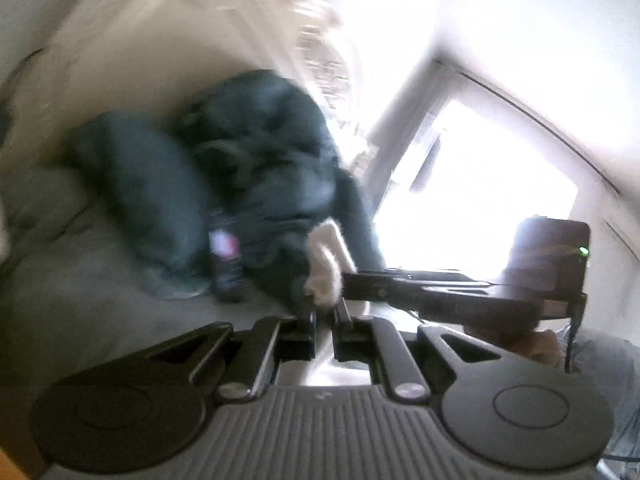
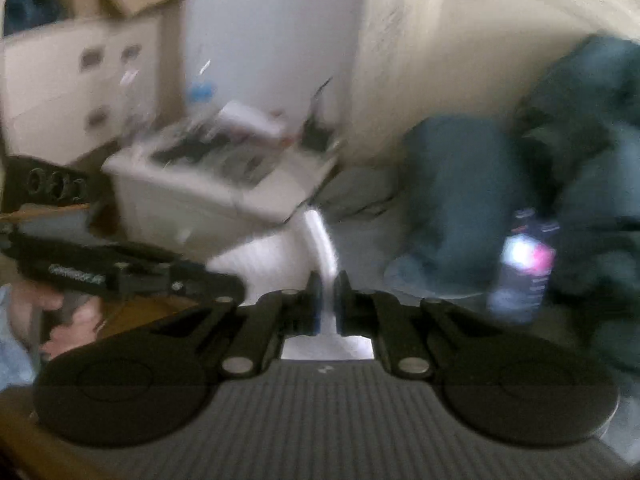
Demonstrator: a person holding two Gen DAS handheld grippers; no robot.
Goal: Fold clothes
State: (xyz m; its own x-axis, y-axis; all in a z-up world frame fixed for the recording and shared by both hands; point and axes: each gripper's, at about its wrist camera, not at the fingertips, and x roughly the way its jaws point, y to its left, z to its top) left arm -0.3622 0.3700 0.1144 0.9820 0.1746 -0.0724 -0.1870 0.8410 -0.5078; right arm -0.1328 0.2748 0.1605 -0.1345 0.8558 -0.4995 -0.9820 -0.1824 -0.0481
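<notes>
A white garment [image 1: 325,268] hangs bunched between both grippers above the grey bed sheet [image 1: 80,288]. In the left wrist view my left gripper [image 1: 326,309] is shut on its lower edge. The right gripper [image 1: 354,280] reaches in from the right and touches the same bunch. In the right wrist view my right gripper [image 2: 328,285] is shut on a narrow fold of the white garment [image 2: 320,236], which spreads to the left behind the fingers. The left gripper [image 2: 234,286], held by a hand [image 2: 76,316], points in from the left. Both views are blurred by motion.
Dark teal pillows and bunched fabric [image 1: 256,168] lie on the bed against the cream wall. A dark bottle [image 1: 226,264] with a pink label stands before them. A white box [image 2: 208,184] full of items and a drawer unit [image 2: 80,80] stand beyond. A bright window [image 1: 480,192] is on the right.
</notes>
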